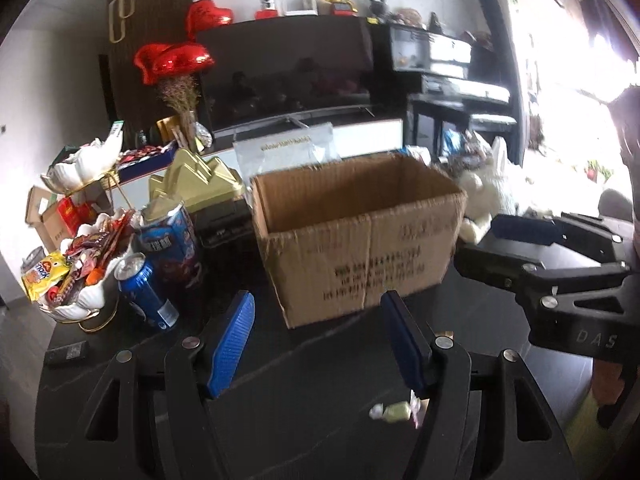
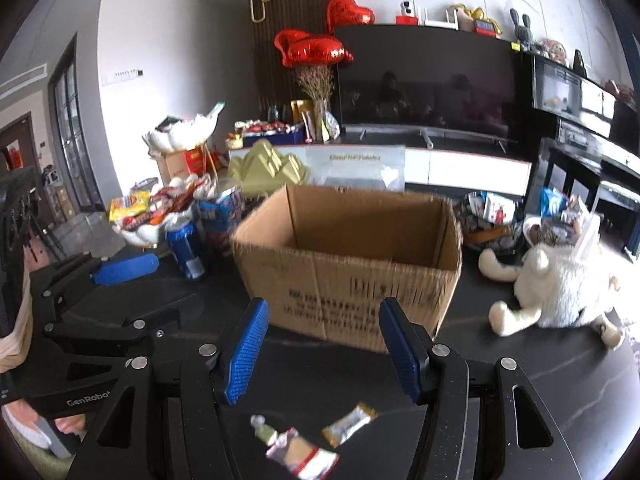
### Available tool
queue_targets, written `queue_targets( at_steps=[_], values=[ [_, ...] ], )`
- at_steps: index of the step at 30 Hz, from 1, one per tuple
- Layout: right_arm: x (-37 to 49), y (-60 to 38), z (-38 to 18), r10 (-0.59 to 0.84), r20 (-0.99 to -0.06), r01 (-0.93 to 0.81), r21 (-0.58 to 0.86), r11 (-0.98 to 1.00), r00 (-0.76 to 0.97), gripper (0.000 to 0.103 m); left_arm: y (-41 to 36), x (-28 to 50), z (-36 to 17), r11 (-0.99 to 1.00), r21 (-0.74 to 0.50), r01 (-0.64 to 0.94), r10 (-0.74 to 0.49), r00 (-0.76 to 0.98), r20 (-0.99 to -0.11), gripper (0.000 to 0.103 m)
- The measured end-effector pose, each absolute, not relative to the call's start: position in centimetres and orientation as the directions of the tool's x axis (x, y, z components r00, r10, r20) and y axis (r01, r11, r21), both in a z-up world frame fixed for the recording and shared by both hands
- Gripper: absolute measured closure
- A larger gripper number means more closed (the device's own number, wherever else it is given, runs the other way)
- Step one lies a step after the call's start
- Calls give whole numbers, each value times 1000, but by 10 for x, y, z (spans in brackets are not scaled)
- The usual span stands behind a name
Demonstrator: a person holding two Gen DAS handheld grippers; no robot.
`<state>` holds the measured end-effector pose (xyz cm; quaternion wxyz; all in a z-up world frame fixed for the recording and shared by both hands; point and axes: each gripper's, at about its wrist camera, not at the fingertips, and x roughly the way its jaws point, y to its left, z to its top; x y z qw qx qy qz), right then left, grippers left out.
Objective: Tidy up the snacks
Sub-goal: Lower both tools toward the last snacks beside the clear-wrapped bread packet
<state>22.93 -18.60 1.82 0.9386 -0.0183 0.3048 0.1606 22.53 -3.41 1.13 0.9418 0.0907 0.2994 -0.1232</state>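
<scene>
An open, empty-looking cardboard box (image 1: 356, 232) stands on the dark table, also in the right wrist view (image 2: 352, 256). My left gripper (image 1: 316, 344) is open and empty in front of it; a small green wrapped candy (image 1: 394, 412) lies on the table below its right finger. My right gripper (image 2: 322, 350) is open and empty in front of the box; a green candy (image 2: 264, 432), a red-and-silver snack packet (image 2: 304, 454) and a gold packet (image 2: 350, 424) lie under it. Each gripper shows in the other's view: the right one (image 1: 532, 248), the left one (image 2: 120, 276).
A white shell bowl full of snacks (image 1: 76, 276), a blue can (image 1: 146, 290) and a blue snack tube (image 1: 174, 246) stand left of the box. A white plush toy (image 2: 560, 292) lies to the right. More snack packets (image 2: 496, 208) sit behind it. A TV stands behind.
</scene>
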Motion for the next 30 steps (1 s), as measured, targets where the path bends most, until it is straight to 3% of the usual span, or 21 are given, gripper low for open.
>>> queue_targets(
  at_steps=[19, 30],
  values=[
    [212, -183, -75, 306, -775, -300, 157, 941, 553, 44, -47, 216, -55, 892, 104, 439, -248, 670, -700, 39],
    [217, -184, -101, 241, -855, -312, 98, 945, 459, 44, -59, 223, -90, 834, 57, 549, -303, 541, -785, 42]
  ],
)
